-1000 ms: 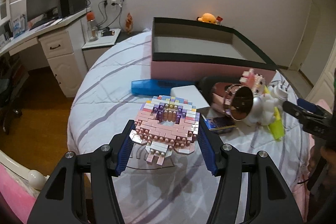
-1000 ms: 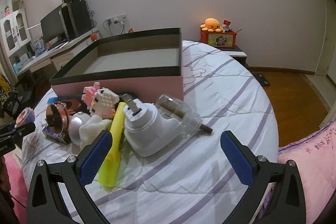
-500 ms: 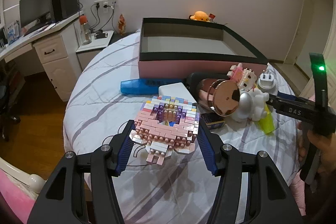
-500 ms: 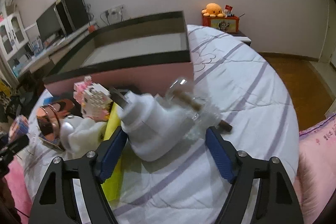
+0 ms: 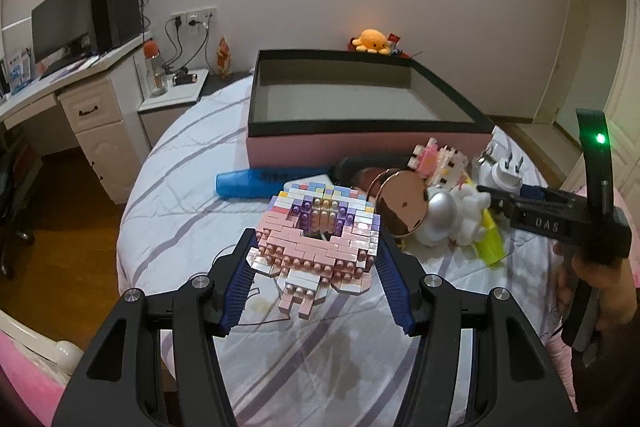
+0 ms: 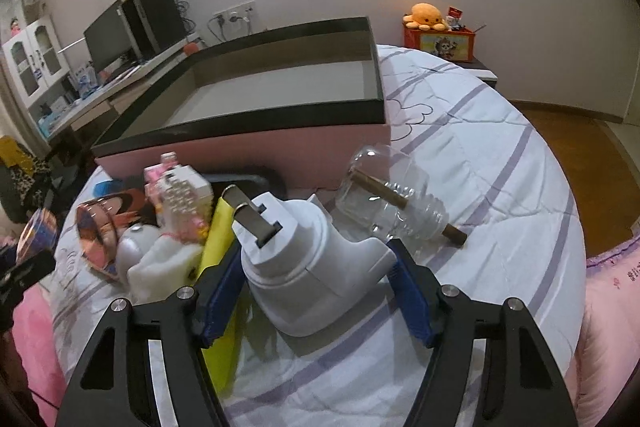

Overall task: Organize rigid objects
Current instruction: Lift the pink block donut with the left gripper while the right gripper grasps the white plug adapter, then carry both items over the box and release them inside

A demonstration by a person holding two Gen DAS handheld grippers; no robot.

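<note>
A brick model (image 5: 316,239) is gripped by the left gripper (image 5: 316,281). The right gripper's (image 6: 316,291) jaws are closing around a plug (image 6: 308,267). It could be squirted out, rounded as it is.

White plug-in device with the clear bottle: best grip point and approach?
Grip the white plug-in device across its wide rounded body, coming from its base end, as the closing right gripper does. The metal prongs are thin, the clear bottle ribbed and slippery.

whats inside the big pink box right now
The pink box shows only a bare grey floor. Its near wall hides the strip of floor just behind it in both views.
</note>
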